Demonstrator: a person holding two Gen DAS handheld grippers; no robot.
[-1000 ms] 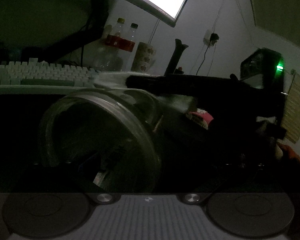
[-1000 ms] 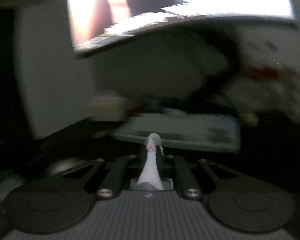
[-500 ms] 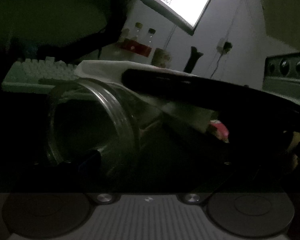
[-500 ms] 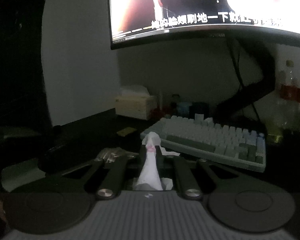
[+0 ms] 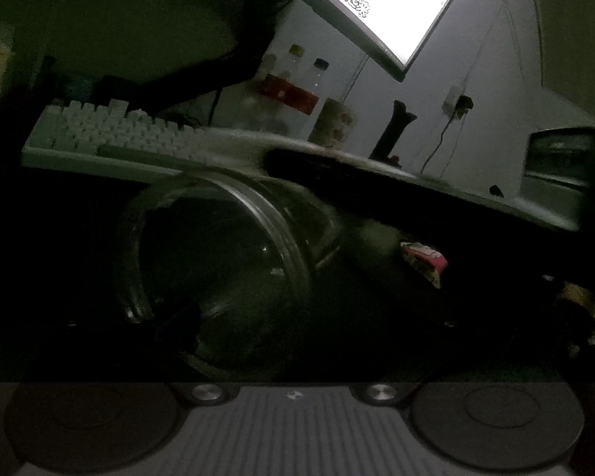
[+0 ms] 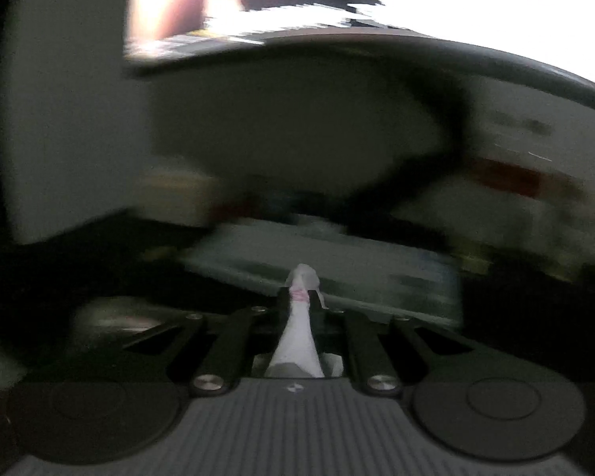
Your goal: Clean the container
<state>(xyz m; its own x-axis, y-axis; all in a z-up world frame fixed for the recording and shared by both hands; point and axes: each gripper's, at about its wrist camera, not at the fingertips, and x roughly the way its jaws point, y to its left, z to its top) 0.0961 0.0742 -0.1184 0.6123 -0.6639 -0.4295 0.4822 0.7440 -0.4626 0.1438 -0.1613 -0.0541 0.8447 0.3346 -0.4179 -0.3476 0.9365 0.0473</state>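
Glass jar at the left gripper, tissue pinched in the right.

The clear jar [image 5: 218, 254] lies on its side right in front of the left gripper [image 5: 293, 341], mouth turned towards the camera; darkness hides whether those fingers clamp it. The right gripper [image 6: 299, 297] is pressed together on a white tissue [image 6: 297, 337], reaching over the jar. A keyboard [image 5: 111, 135] sits behind on the table.

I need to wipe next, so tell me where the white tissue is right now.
The white tissue sits bottom centre of the right wrist view, pinched in the shut right tool, its tip poking out in front of the blurred keyboard.
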